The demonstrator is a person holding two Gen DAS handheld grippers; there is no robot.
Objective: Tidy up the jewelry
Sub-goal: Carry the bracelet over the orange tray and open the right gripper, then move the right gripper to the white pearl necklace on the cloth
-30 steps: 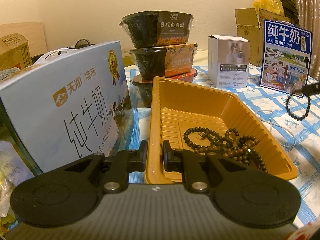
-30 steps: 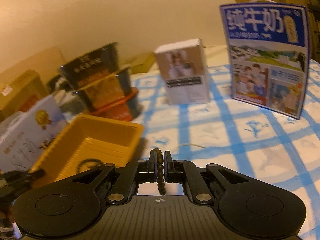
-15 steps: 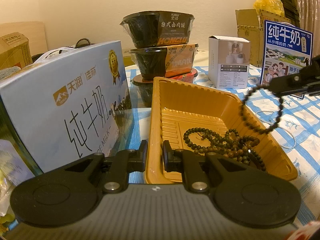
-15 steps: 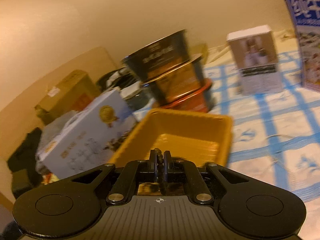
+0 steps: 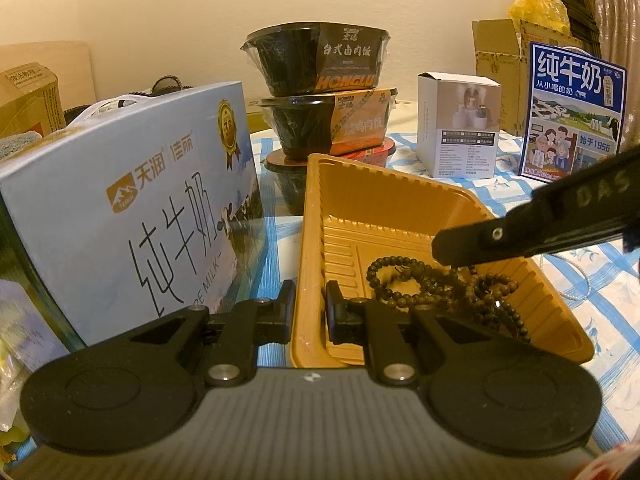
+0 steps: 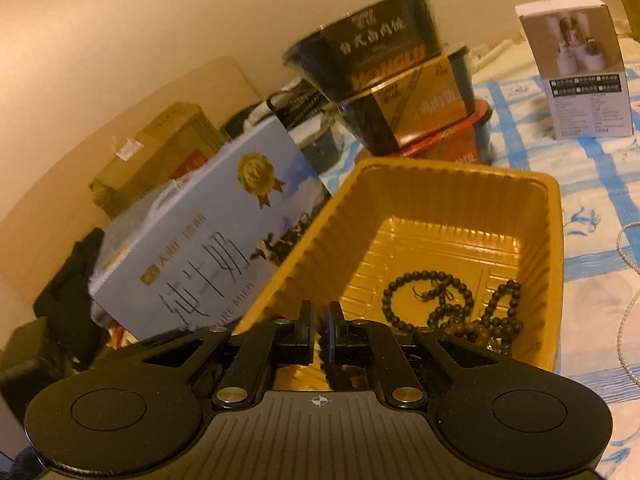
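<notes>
A yellow plastic tray (image 5: 316, 216) (image 6: 554, 216) sits on the blue-checked tablecloth. Dark wooden bead bracelets (image 5: 444, 284) (image 6: 452, 308) lie piled in its near right part. My left gripper (image 5: 310, 308) is shut on the tray's near-left rim. My right gripper (image 6: 319, 330) hangs over the tray's near end with its jaws slightly parted and nothing between them; dark beads lie just under them. It shows as a black arm in the left wrist view (image 5: 532, 228). A thin pearl necklace (image 5: 576, 284) (image 6: 626, 308) lies on the cloth right of the tray.
A large light-blue milk carton box (image 5: 128, 216) (image 6: 208, 236) stands close against the tray's left side. Stacked black food bowls (image 5: 320, 92) (image 6: 396, 84) stand behind the tray. A small white box (image 5: 458, 120) (image 6: 580, 72) and a blue milk carton (image 5: 572, 112) stand at the back right.
My right gripper carried a dark bead bracelet leftward over the tray, lowered it and let it go; its jaws have parted. The left gripper and tray have not moved.
</notes>
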